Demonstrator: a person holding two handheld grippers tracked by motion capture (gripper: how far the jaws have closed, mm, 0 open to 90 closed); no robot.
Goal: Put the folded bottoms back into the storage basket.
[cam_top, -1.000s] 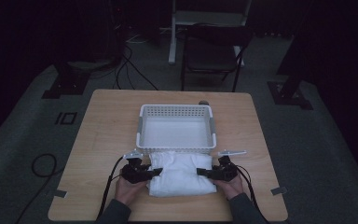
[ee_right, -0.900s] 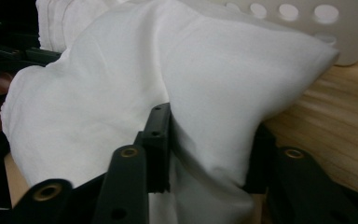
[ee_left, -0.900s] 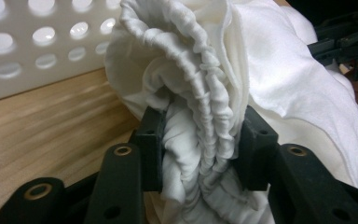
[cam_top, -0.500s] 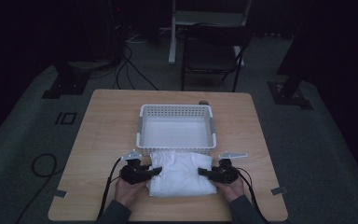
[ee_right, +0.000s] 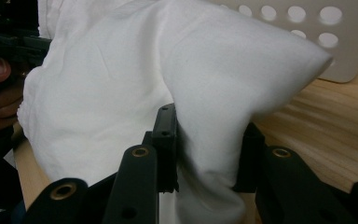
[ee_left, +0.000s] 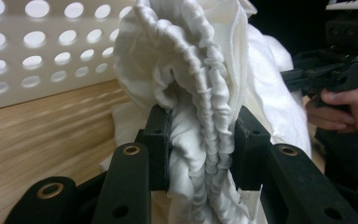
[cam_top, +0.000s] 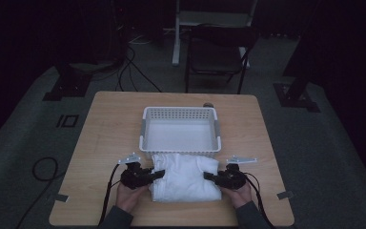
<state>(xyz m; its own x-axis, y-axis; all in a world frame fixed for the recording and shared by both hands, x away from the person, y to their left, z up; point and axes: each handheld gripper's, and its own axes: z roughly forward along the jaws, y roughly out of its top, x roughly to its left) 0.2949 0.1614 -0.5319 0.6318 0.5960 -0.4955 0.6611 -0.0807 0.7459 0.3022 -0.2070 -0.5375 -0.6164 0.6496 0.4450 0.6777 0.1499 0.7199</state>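
The cloth (cam_top: 185, 176), white and folded into a thick bundle, lies on the table (cam_top: 100, 143) close to the near edge, midway between the left and right edges. Its long axis runs left to right, parallel to that near edge, and its far side touches or nearly touches the near wall of the basket (cam_top: 179, 130). In the left gripper view the cloth's (ee_left: 200, 93) left end shows as a gathered, ribbed band standing up between the jaws. In the right gripper view the cloth's (ee_right: 168, 84) right end rises as a smooth rounded fold above the jaws.

The left gripper (cam_top: 158, 173) points rightward at the cloth's left end, and its jaws, having just closed, are clamped on the bunched fabric; the left gripper (ee_left: 200, 149) pinches the band from both sides. The right gripper (cam_top: 208, 176) points leftward at the cloth's right end; its jaws have likewise just closed and are clamped on the fold, which the right gripper (ee_right: 207, 149) squeezes between its pads. The two grippers face each other along the cloth's long axis, each held in one of the person's hands at the near edge.

The basket, white with perforated walls, sits just beyond the cloth toward the table's centre, its long sides also running left to right. A chair (cam_top: 219, 52) stands on the floor past the far edge.
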